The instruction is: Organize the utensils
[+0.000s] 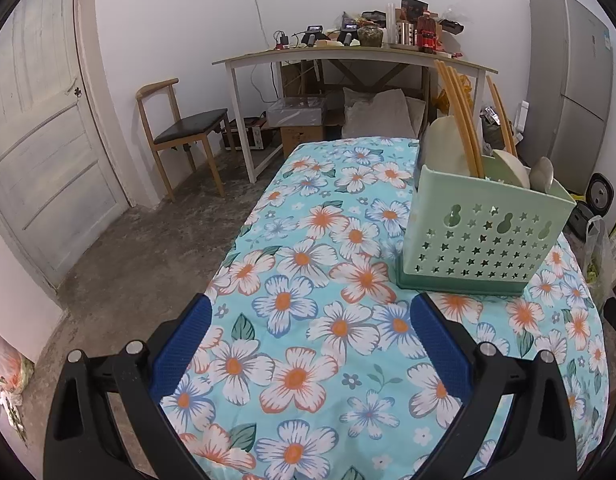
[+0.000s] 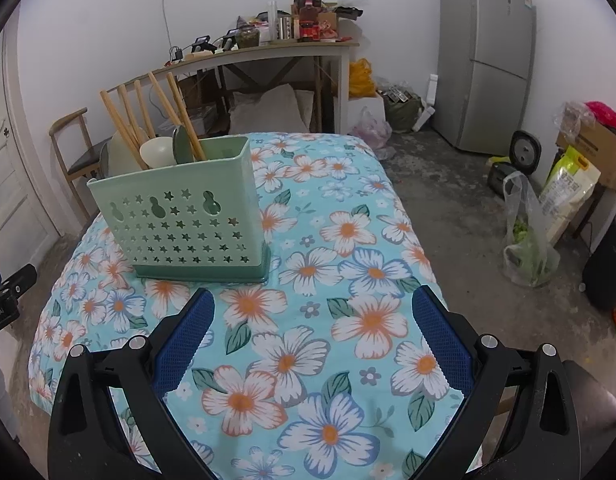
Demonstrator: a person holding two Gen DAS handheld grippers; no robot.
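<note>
A pale green utensil holder [image 1: 479,236] with star-shaped holes stands on the flowered tablecloth [image 1: 308,240]. Wooden chopsticks [image 1: 459,120] and pale spoons [image 1: 541,174] stick up out of it. In the right wrist view the same holder [image 2: 184,220] sits ahead to the left, with chopsticks [image 2: 148,116] and spoons [image 2: 160,150] inside. My left gripper [image 1: 311,344] hovers open over the cloth, left of and nearer than the holder, with nothing between its blue pads. My right gripper [image 2: 311,344] is open too, empty, in front of the holder.
A wooden chair [image 1: 176,132] and a cluttered desk [image 1: 347,56] stand beyond the table. A grey fridge [image 2: 487,52] is at the back right. Bags [image 2: 527,236] and a black bin [image 2: 607,260] sit on the floor right of the table. A door [image 1: 40,120] is at the left.
</note>
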